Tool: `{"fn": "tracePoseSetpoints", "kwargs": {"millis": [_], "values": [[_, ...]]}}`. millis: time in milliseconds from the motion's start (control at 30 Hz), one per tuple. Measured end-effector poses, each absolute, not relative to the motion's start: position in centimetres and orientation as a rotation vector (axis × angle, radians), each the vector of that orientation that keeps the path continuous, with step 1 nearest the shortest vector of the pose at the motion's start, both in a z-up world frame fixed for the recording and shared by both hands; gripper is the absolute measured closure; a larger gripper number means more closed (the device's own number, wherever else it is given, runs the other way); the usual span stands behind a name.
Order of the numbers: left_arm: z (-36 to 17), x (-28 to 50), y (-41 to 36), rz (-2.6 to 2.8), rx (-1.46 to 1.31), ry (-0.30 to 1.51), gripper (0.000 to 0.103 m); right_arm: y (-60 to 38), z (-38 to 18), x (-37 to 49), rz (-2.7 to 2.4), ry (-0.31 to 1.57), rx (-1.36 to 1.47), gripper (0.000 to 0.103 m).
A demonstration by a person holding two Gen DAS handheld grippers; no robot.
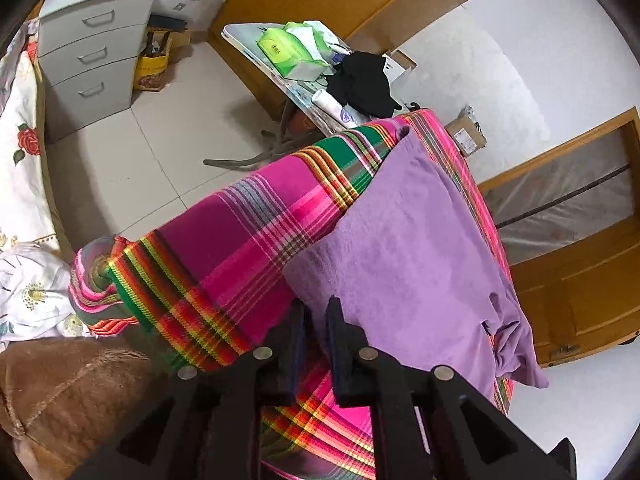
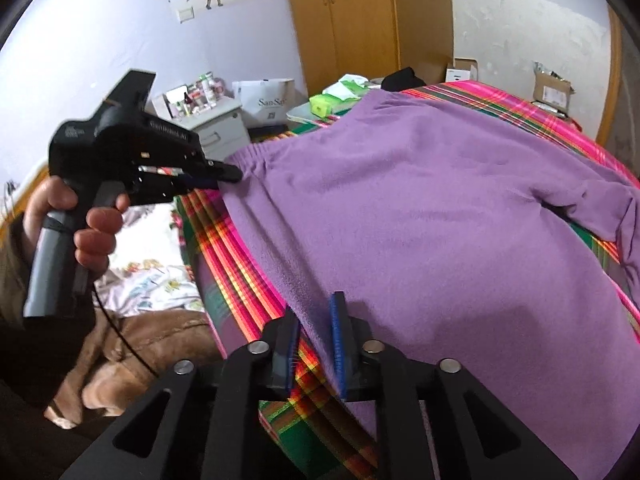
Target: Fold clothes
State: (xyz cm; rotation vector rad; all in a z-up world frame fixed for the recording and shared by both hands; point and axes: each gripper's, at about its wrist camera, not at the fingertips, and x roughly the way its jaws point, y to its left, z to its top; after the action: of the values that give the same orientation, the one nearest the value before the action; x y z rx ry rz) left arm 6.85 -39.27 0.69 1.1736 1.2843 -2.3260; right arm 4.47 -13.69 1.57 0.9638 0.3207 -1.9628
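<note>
Plaid cloth (image 2: 248,280), purple garment's (image 2: 420,208) leg bunched

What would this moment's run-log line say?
task: fold clothes | purple garment spread on striped cloth | left tool: at its corner, grip unclear | right tool: open, near edge

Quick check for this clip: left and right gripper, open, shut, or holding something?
Left gripper: open a little at the edge of the purple fleece garment, not clamped.
Right gripper: open, the garment's near edge between its fingers, no grip.
</note>
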Motion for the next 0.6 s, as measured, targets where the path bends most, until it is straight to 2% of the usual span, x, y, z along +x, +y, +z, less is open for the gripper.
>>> {"fn": "tracePoseSetpoints", "kwargs": {"millis": [33, 267, 400, 600], "values": [[1.0, 7.0, -39.4, -2.321, 1.171, 1.270, 0.092, -13.5, 1.9, 4.4, -1.957, 0.307, 0.967, 0.078], [5.0, 8.8, -40.4, -2.333, 1.093, 1.153, 0.090, -10.7, 5.6, 3.1, -1.951, 0.146, 0.948, 0.076], [8.8, 8.1, -39.2, -2.454, 1.099, 1.024, 0.084, -8.1, 8.1, 2.4, -2.059, 0.189, 0.879, 0.076], [14.2, 4.7, -35.4, -2.645, 1.160, 0.776, 0.083, -1.8, 12.7, -0.9, -2.322, 0.263, 0.811, 0.076]]}}
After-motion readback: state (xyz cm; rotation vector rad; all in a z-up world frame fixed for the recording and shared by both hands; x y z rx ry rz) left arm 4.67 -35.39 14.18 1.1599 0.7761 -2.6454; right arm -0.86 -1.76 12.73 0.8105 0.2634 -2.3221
